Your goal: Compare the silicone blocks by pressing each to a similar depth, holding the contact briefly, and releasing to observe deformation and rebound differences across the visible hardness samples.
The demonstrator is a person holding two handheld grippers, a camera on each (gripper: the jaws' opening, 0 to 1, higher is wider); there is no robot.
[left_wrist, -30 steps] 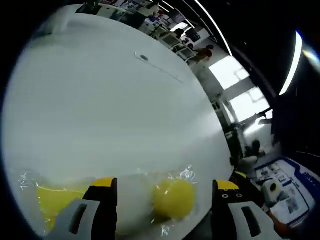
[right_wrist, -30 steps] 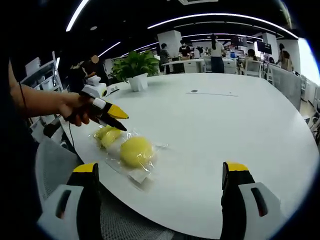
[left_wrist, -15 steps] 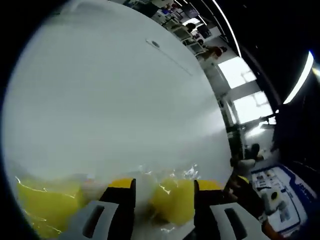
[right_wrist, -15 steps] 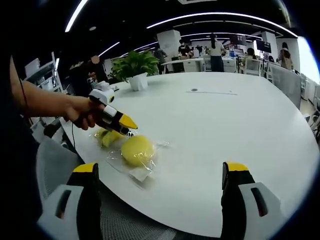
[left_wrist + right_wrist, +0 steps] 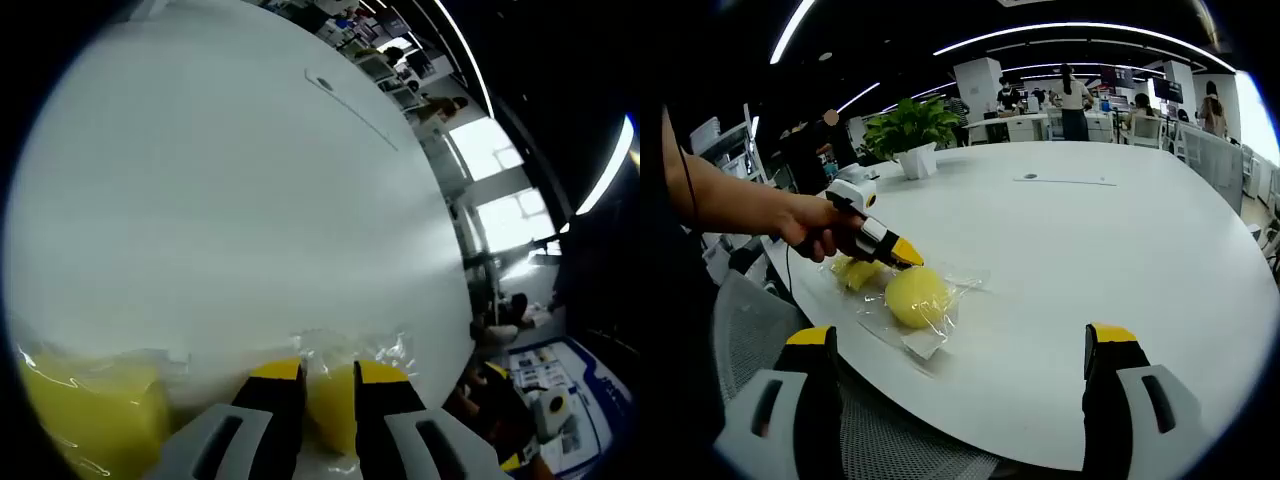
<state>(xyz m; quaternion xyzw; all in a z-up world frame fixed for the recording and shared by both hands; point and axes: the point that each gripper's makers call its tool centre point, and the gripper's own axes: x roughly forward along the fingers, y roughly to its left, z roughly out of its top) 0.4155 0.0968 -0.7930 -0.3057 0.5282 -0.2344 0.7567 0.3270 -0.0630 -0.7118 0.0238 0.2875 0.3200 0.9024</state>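
Two yellow silicone blocks lie in a clear plastic bag (image 5: 930, 340) near the white table's front-left edge. The round one (image 5: 917, 297) is nearest; a paler one (image 5: 858, 272) lies behind it. In the right gripper view, a hand holds my left gripper (image 5: 902, 256) with its yellow tips against the round block's upper left. In the left gripper view, my left gripper (image 5: 328, 375) has its jaws drawn close together on the round block (image 5: 330, 425), and the other block (image 5: 85, 425) sits at the left. My right gripper (image 5: 962, 340) hangs wide open above the table edge, holding nothing.
The round white table (image 5: 1120, 260) stretches far ahead, with a thin strip and a small dark spot (image 5: 1065, 180) near its far side. A potted plant (image 5: 912, 135) stands at the back left. A mesh chair (image 5: 745, 330) sits below the front edge. People stand by distant desks.
My left gripper came down onto the bag and its jaws narrowed from wide open to nearly together on the round block. The right gripper stayed open and hardly moved.
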